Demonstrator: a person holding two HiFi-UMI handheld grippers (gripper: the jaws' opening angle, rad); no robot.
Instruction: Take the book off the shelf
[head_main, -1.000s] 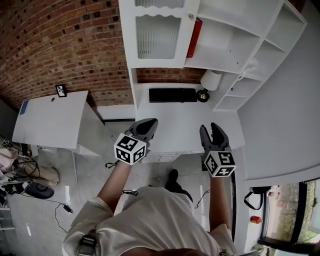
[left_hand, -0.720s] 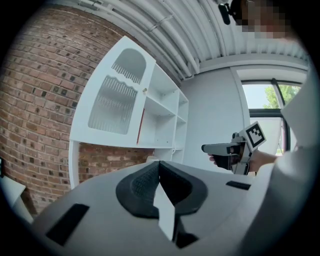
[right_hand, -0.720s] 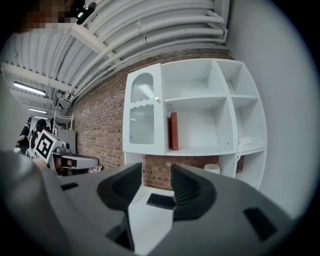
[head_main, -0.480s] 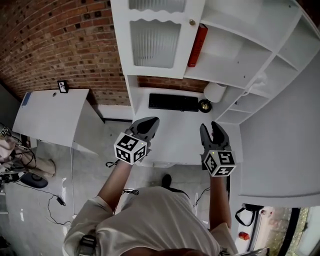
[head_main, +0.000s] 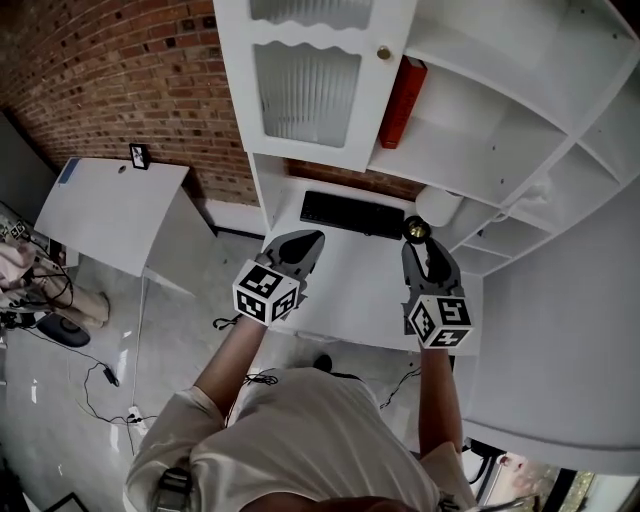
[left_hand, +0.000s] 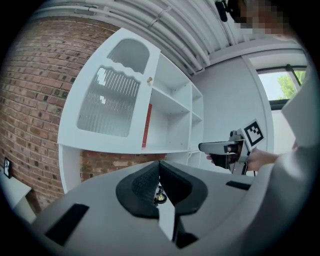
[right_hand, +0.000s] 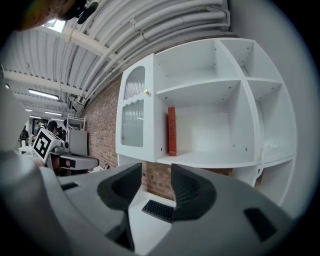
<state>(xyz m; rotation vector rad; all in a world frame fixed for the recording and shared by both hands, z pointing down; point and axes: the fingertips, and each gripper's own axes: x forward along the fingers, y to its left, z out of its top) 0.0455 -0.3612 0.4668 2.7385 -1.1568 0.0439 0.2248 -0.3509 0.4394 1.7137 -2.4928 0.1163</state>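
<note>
Raise your right hand-held gripper (head_main: 423, 259), jaws apart and empty, to the book (head_main: 402, 102) at 12 o'clock; grip its spine squarely.

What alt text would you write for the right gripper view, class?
A red book stands upright on a white shelf, beside a ribbed-glass cabinet door. The right gripper is open and empty in the foreground, a black keyboard beyond it.
</note>
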